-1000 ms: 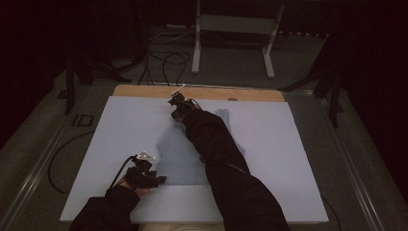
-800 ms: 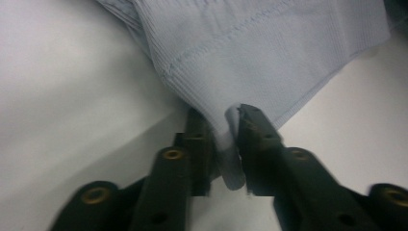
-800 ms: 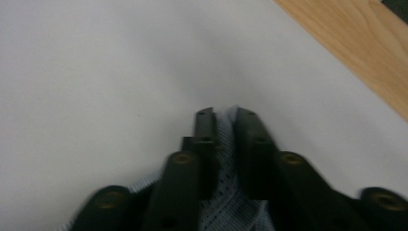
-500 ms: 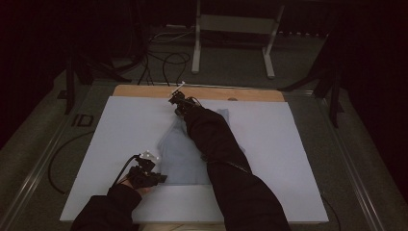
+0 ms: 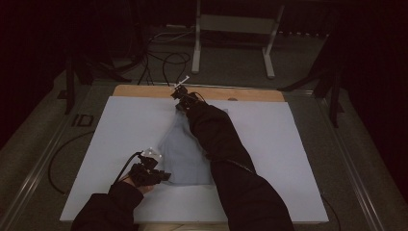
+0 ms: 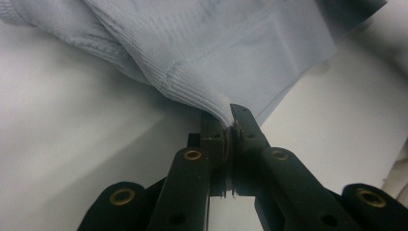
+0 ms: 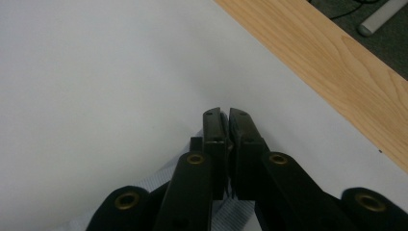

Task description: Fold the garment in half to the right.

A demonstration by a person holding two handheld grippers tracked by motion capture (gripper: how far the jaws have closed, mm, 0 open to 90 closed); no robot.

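A pale blue-grey knitted cloth (image 5: 180,154) lies on the white sheet (image 5: 288,144) in the middle of the table. In the high view my left gripper (image 5: 161,175) sits at the cloth's near left corner. The left gripper view shows that gripper (image 6: 231,120) shut on a ribbed edge of the cloth (image 6: 216,48), which drapes away from the tips. My right gripper (image 5: 179,105) is at the cloth's far end, where the fabric narrows to a point. In its own view the right gripper (image 7: 227,115) stands shut, with cloth (image 7: 235,214) bunched under the jaws. A dark sleeve hides the cloth's right part.
A wooden strip (image 5: 144,91) runs along the table's far edge, seen also as a wooden strip (image 7: 337,72) just beyond the right gripper. Cables (image 5: 163,62) and a metal stand (image 5: 231,29) are on the floor behind. A cable (image 5: 57,159) trails off the table's left side.
The cloth's far end has drawn in toward the right gripper, which has risen slightly. The left hand has stayed at the near left corner.
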